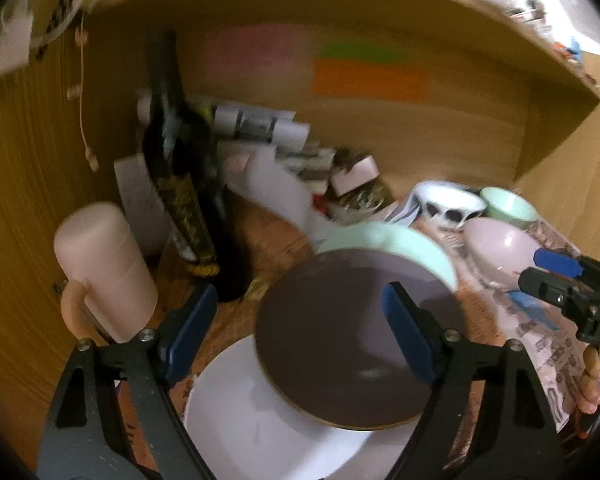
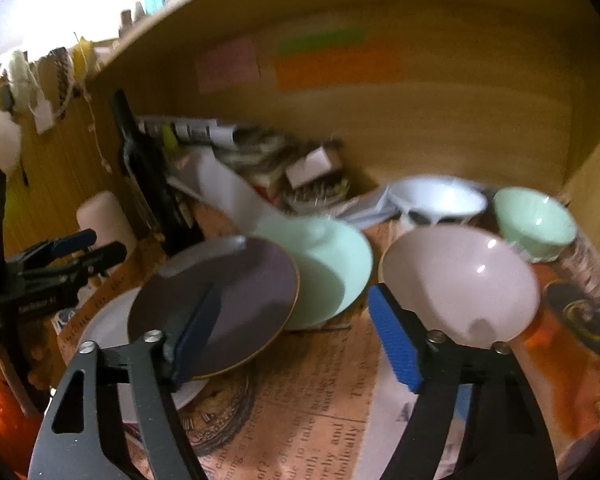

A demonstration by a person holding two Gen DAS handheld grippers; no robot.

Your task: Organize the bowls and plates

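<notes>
**Plates and bowls spread over a newspaper-covered counter**

Dark brown plate [image 1: 340,336] resting tilted, overlapping a white plate [image 1: 260,420] below and a mint green plate [image 1: 400,240] behind. Pink bowl [image 2: 456,280] just right of these, with a small mint green bowl [image 2: 536,224] and a white patterned bowl [image 2: 440,196] behind it near the wooden back wall. Pink mug [image 1: 104,264] standing at far left, beside a dark bottle [image 1: 180,168] and blurred paper clutter. Pink, green and orange sticky notes [image 2: 336,64] stuck on the back wall.

Left tool [image 1: 300,328] released, blue pads spread wide above the dark brown plate, pressing on nothing. Right tool [image 2: 296,336] also released, jaws apart over the newspaper [image 2: 312,408], one pad before the brown plate, the other before the pink bowl, gripping neither. Both views blurred by motion.
</notes>
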